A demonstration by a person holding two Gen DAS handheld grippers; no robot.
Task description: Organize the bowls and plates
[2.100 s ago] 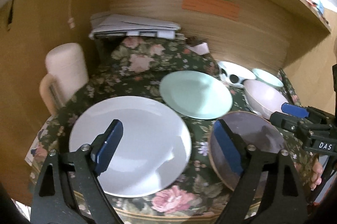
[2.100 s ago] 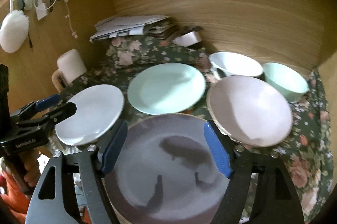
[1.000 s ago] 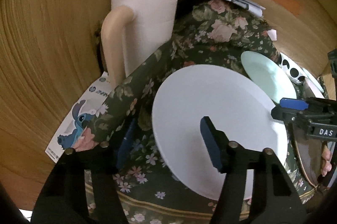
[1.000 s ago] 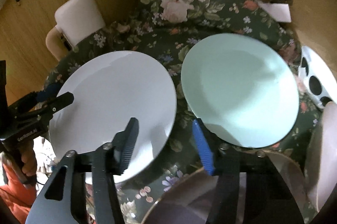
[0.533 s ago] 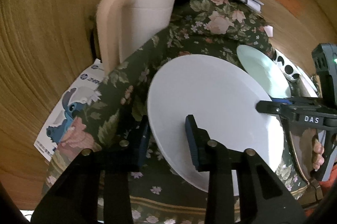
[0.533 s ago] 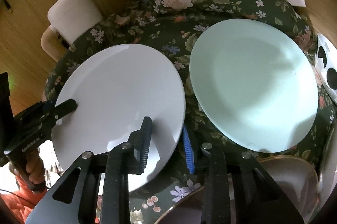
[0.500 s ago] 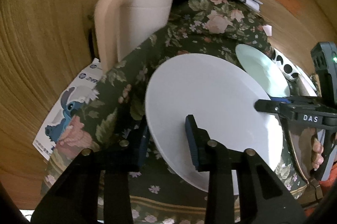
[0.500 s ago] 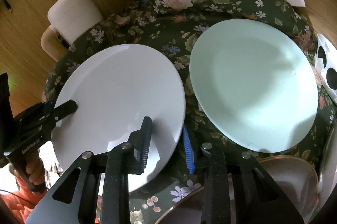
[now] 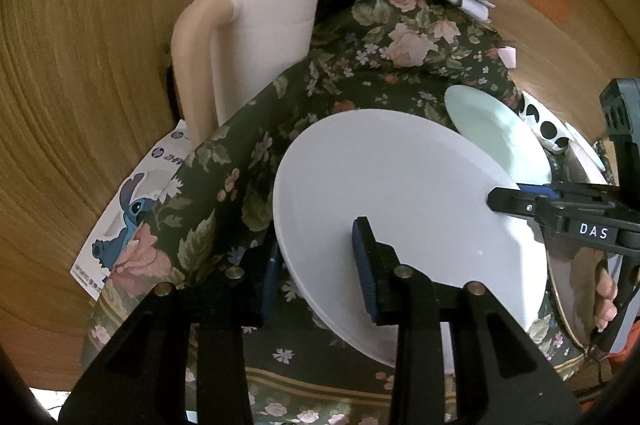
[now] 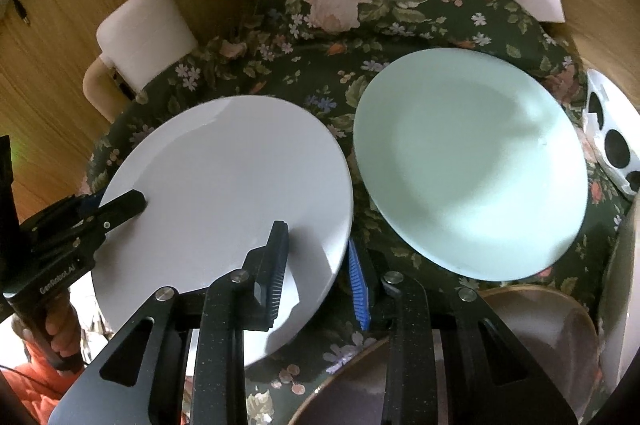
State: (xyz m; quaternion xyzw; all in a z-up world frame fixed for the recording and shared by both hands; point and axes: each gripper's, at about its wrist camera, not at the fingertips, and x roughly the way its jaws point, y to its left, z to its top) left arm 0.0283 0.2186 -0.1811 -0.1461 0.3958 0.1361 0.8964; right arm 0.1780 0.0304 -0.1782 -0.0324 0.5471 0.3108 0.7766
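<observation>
My left tongs point(image 9: 320, 265) pinch the near-left rim of the white plate point(image 9: 400, 193), one blue pad on top and the other under the edge, at lower centre of the left wrist view. My right tongs point(image 10: 320, 261) clamp the opposite rim of the same plate point(image 10: 224, 185), one finger point(image 10: 276, 257) above and the blue one point(image 10: 358, 285) below, at lower centre of the right wrist view. The plate sits on the dark floral cloth point(image 10: 340, 25), just left of the pale green plate point(image 10: 468, 161), their edges close together. At lower right of that view a gold-rimmed dark plate point(image 10: 532, 317) shows behind my tongs, and a white dish with black spots point(image 10: 612, 141) peeks in at the right edge. A cream mug point(image 9: 256, 29) stands at upper left in the left wrist view, against the wooden wall point(image 9: 80, 65).
</observation>
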